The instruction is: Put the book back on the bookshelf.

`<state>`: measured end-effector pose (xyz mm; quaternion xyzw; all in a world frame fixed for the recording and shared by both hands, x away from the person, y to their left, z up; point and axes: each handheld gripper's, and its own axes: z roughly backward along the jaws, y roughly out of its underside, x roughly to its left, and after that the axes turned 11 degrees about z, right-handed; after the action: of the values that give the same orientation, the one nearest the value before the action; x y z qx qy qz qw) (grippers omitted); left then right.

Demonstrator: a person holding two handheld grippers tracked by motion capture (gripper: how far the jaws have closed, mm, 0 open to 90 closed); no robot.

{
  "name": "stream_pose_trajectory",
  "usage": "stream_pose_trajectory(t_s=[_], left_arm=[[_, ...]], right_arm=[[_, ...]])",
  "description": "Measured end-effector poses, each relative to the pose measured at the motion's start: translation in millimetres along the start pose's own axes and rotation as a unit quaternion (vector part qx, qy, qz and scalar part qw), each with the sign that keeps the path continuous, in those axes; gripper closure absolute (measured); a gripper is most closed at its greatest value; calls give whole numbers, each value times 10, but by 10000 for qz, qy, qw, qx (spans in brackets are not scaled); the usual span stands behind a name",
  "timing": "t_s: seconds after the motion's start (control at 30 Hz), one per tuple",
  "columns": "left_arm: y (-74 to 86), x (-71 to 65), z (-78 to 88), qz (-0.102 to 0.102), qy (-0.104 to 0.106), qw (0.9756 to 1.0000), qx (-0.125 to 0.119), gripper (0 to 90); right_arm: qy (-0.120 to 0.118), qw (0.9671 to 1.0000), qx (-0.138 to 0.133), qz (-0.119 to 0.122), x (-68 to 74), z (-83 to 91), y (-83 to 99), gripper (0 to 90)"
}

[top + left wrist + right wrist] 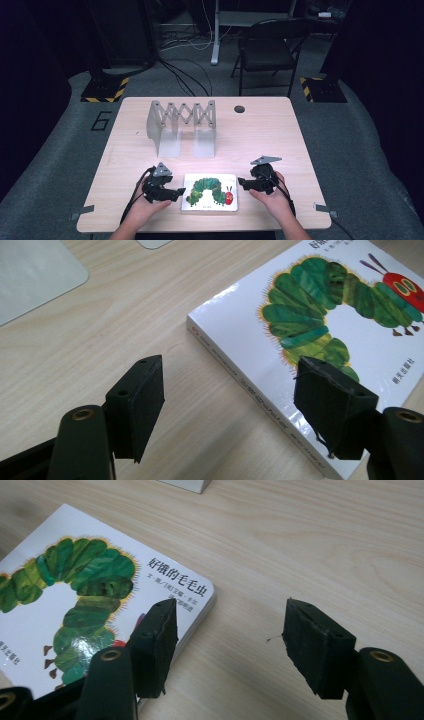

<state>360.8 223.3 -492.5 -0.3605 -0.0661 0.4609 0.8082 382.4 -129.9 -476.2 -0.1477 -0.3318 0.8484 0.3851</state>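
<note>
your left tool [176,192] sits just off the left edge of the picture book [210,192], and its jaws are spread with nothing pinched. in the left gripper view, one jaw hangs over bare wood and the other over the book's [320,330] near corner, so the spine edge runs between them; whether that jaw touches the cover you cannot tell. your right tool [243,182] is at the book's right edge, jaws also spread and gripping nothing. in the right gripper view, one jaw overlaps the corner of the book [75,595] by the printed title, and the other stands over bare wood, well clear of it.

the book lies flat and closed at the near middle of the counter [265,130], cover up, showing a green caterpillar with a red head. your hands come in from the near edge on either side of it, each with a grey three-cornered plate on top of its tool.

farther back, left of centre, a grey folding rack [182,122] stands upright on two flat feet. a small round hole [239,109] sits near the far edge. beyond the counter, a dark folding chair [267,50] stands on the grey floor.
</note>
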Motion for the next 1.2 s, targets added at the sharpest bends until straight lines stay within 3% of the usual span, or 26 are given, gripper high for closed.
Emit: stream_pose_trajectory(t_s=[0.27,0.4,0.6,0.8,1.03,1.2], left_arm=[[83,-96,-87,-259,111,9995,174,262],[110,-162,-121,-290,207,9991,225,247],[144,-212,-133,-322,369,9985,258,240],[172,-220,-133,-286,461,9981,308,231],[203,-246,-127,-290,591,9972,358,226],[231,-305,-151,-528,488,9964,455,200]], right_arm=[[-179,9995,87,227,129,-121,-49,384],[-412,9989,176,147,174,-176,-65,384],[-590,9976,238,278,228,-275,-80,391],[-601,9967,365,394,273,-356,-89,399],[-616,9967,399,335,261,-376,-98,401],[-634,9969,413,199,255,-378,-103,406]])
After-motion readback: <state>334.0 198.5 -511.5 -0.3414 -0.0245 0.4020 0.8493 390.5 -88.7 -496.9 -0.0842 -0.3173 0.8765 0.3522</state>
